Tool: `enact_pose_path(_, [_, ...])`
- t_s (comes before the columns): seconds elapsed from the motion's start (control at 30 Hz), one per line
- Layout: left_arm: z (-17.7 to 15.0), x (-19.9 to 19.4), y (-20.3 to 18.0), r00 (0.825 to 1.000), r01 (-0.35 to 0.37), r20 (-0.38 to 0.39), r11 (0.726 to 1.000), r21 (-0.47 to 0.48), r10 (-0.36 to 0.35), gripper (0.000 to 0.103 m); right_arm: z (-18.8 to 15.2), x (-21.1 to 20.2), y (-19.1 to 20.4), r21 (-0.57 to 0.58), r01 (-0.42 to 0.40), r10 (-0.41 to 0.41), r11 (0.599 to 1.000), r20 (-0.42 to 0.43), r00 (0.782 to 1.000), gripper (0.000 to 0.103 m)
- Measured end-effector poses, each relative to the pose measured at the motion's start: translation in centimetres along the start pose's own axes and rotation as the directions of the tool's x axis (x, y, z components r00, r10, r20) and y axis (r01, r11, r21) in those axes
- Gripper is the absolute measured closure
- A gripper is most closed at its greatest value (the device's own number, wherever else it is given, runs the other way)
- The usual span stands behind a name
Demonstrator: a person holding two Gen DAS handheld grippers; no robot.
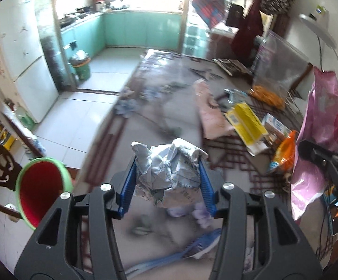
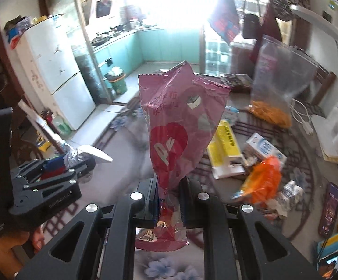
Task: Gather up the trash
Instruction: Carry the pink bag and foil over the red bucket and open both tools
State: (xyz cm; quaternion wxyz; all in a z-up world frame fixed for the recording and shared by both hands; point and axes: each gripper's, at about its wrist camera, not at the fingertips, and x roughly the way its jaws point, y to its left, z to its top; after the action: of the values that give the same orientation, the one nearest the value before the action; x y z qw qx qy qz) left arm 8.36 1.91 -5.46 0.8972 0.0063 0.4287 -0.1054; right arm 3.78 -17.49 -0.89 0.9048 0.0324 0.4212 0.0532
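**Both grippers lifted, each with a piece of trash**

The left gripper (image 1: 167,182) has its blue fingers (image 1: 129,186) pressed against either side of a crumpled ball of paper (image 1: 169,172), which sits between them above the table (image 1: 159,88). In the right wrist view the same gripper (image 2: 59,163) shows at the left edge, off to the left of the table, with the silvery-white paper (image 2: 75,155) sticking out past its tips.

The right gripper (image 2: 167,193) is clenched tight on the lower part of a pink snack wrapper (image 2: 178,126); the wrapper stands up from the fingers and its torn foil end hangs below them. In the left wrist view this wrapper (image 1: 318,140) hangs at the right edge, over the right side of the table.

More litter lies on the table's right half: a yellow packet (image 2: 225,149), a small white and blue carton (image 2: 262,149) just beside it, an orange wrapper (image 2: 262,184) in front of the carton, and a crushed plastic bottle (image 2: 290,191) near the orange wrapper. A clear bag with orange snacks (image 2: 274,88) stands toward the table's far right side.

A red bin with a green rim (image 1: 41,186) is on the floor off the table's left edge, close to the left gripper. A white fridge (image 1: 21,53) stands farther left, beyond the table's far end.
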Motion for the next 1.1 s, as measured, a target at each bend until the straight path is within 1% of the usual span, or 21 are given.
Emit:
enact_pose_path(0.13, [-0.2, -0.9, 2.6, 1.0, -0.017, 0.017, 0.999, -0.028, 0.018, 0.055, 0.6, 0.7, 2.8, -0.04, -0.009, 0.009, 0.999, -0.004, 1.0, 0.091])
enact_pose_path(0.27, [-0.5, -1.3, 5.6, 0.999, -0.029, 0.015, 0.998, -0.059, 0.03, 0.055, 0.9, 1.3, 5.5, -0.065, -0.013, 0.013, 0.998, -0.007, 1.0, 0.09])
enact_pose_path(0.5, [-0.7, -2.1, 10.4, 0.999, -0.042, 0.02, 0.996, -0.079, 0.043, 0.055, 1.4, 2.6, 10.4, -0.102, -0.019, 0.018, 0.995, -0.015, 1.0, 0.09])
enact_pose_path(0.6, [-0.8, -2.6, 12.9, 0.998, -0.055, 0.024, 0.994, -0.09, 0.057, 0.055, 1.8, 3.4, 13.2, -0.124, -0.029, 0.027, 0.992, -0.019, 0.999, 0.09])
enact_pose_path(0.87, [-1.1, -3.6, 19.3, 0.993, -0.109, 0.031, 0.985, -0.134, 0.114, 0.055, 2.2, 6.1, 20.0, -0.175, -0.082, 0.074, 0.981, -0.048, 0.996, 0.09])
enact_pose_path(1.1, [-1.8, -4.4, 24.8, 0.984, -0.17, 0.028, 0.968, -0.186, 0.178, 0.055, 2.4, 8.7, 25.4, -0.214, -0.15, 0.134, 0.965, -0.089, 0.987, 0.09])
